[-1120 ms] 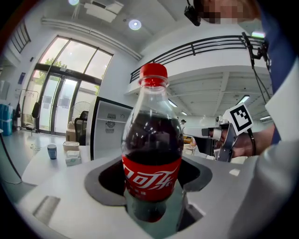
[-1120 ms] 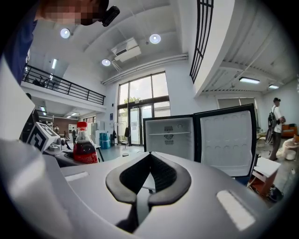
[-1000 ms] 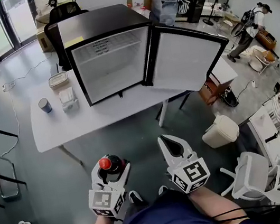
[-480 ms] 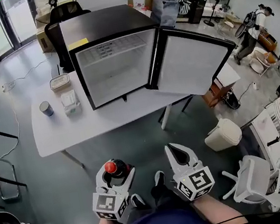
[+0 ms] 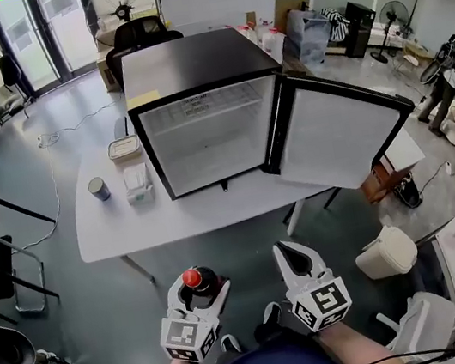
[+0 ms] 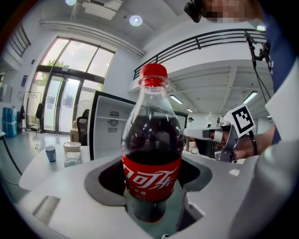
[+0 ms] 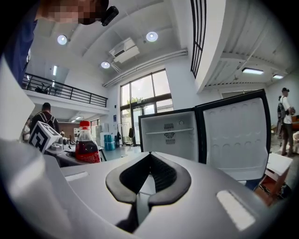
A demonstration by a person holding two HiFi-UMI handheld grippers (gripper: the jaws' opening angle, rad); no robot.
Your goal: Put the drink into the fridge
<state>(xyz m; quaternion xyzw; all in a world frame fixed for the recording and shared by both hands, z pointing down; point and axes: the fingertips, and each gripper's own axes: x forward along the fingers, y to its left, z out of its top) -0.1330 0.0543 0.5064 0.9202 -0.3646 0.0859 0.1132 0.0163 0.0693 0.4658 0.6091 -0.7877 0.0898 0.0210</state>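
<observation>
Far left on the table (image 5: pixel 131 228) there's a small cup (image 5: pixel 99 188) and a couple of white boxes (image 5: pixel 137 184), nothing to do with the job. Near left, the left gripper (image 5: pixel 199 279) has its jaws clamped round the lower body of the cola bottle (image 6: pixel 152 154), just under the red label, cap up and standing straight. So the drink is in hand, well short of the fridge (image 5: pixel 189 61), which sits on the table with its door (image 5: pixel 338 140) swung wide to the right and nothing on its shelf. The bottle looks nearly full, so I'd guess it's got a bit of heft. It's plastic, so stiff enough but it'll give if squeezed hard, and that smooth wall could slide in the pads. Where it's held now seems about right to me – low on the body, weight over the jaws – rather than up at the skinny neck. The right gripper (image 5: pixel 286 249) is just right of it, jaws shut tight on nothing, pointing at the fridge. Compared with a second ago, the fridge and the table's near edge sit lower and closer in the head view, and more of the far room shows behind – looks like the person's walked up to it. The grip on the bottle is the same, the door's just as open and the right jaws haven't opened.
</observation>
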